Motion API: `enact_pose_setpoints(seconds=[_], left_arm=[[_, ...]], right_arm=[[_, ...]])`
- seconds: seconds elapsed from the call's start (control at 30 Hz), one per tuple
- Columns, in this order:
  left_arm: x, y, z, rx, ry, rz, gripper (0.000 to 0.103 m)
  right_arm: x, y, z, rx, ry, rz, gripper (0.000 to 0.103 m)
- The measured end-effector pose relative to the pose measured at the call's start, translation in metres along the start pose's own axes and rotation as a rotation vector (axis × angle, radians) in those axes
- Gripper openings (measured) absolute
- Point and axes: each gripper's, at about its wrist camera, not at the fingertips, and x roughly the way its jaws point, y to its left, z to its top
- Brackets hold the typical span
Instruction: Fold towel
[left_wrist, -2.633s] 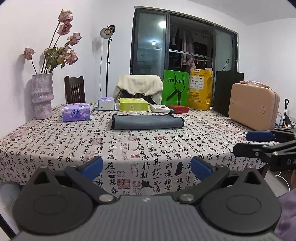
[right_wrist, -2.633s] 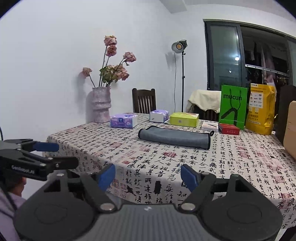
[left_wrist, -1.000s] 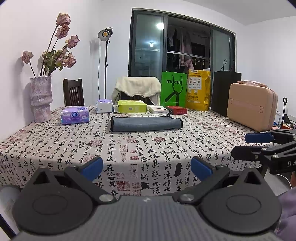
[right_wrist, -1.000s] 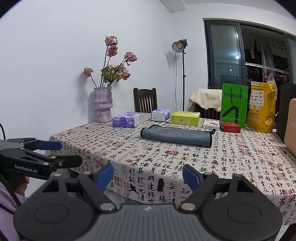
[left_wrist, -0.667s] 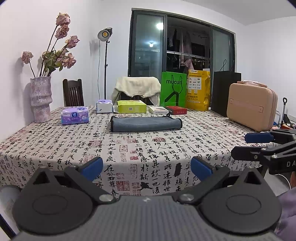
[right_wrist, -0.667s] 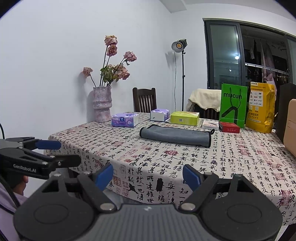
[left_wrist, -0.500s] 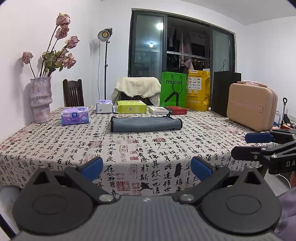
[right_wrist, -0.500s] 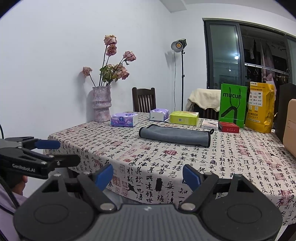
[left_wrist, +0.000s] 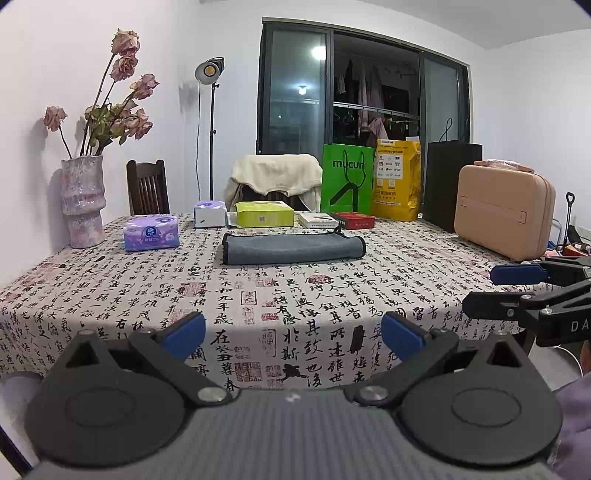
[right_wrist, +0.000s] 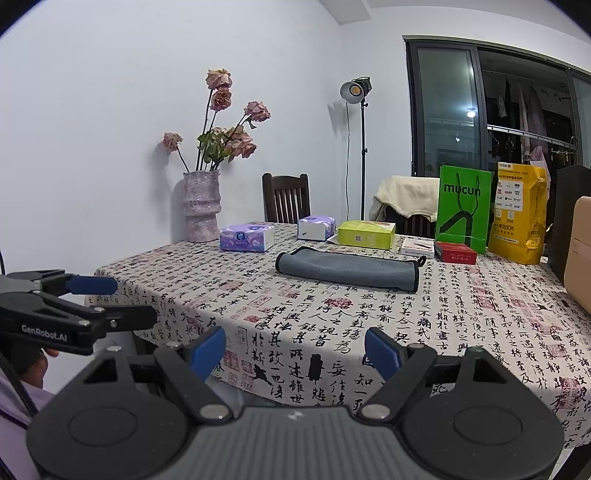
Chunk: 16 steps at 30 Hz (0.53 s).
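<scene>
Since the grey towel (left_wrist: 291, 249) lies mid-frame, already narrow, w/ nothing touching it, we hold off. Left gripper (left_wrist: 293, 332) & right gripper (right_wrist: 295, 352) hover spread, empty, at bottom of frame, prob. ready to reach.

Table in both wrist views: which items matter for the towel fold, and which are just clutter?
For the job:
grey towel, lying folded on the table
left gripper, open
right gripper, open

Just lying about:
vase of flowers
purple tissue pack
yellow-green box
red box
green bag
tan case
</scene>
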Motion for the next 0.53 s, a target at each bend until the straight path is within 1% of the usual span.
enact_pose_setpoints(seconds=[0.53], left_arm=[[-0.0013, -0.0019, -0.0010, 0.005, -0.017, 0.011, 0.103]], right_arm=[[0.0017, -0.0003, -0.0006, -0.005, 0.000, -0.004, 0.082]])
